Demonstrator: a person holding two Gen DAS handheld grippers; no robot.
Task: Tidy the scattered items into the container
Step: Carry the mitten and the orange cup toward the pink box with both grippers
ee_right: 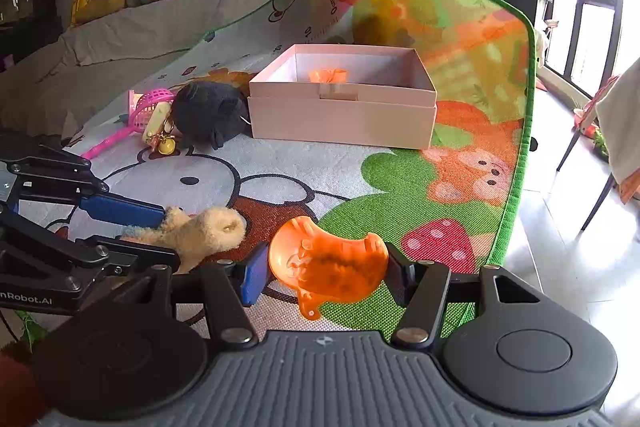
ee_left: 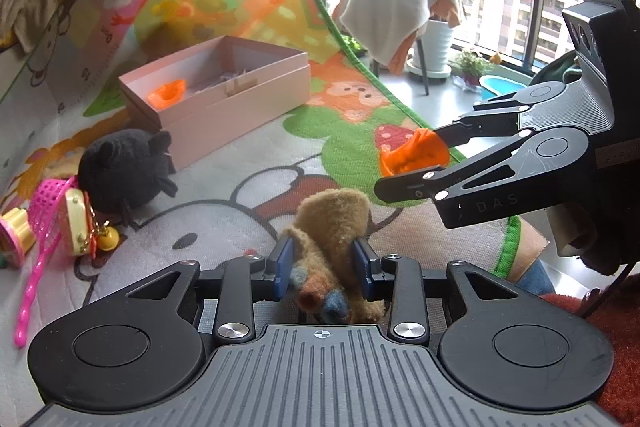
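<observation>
My left gripper [ee_left: 323,269] is shut on a tan plush toy [ee_left: 332,227] with blue and brown tips, low over the play mat; the right wrist view shows the same toy [ee_right: 200,231] between the blue pads [ee_right: 120,209]. My right gripper [ee_right: 322,269] is shut on an orange plastic shell-shaped toy [ee_right: 328,261], which appears at the right in the left wrist view [ee_left: 414,151]. The pink open box [ee_left: 216,95] [ee_right: 344,99] stands further back on the mat and holds another orange toy [ee_left: 167,93] [ee_right: 328,75].
A black plush [ee_left: 124,171] [ee_right: 210,111] lies left of the box, beside a pink net scoop [ee_left: 44,211] [ee_right: 150,107], a cream toy with a yellow bell [ee_left: 80,227] and a yellow-pink cup [ee_left: 14,233]. The mat's green edge [ee_right: 516,167] borders tiled floor; a draped chair [ee_left: 404,15] stands beyond.
</observation>
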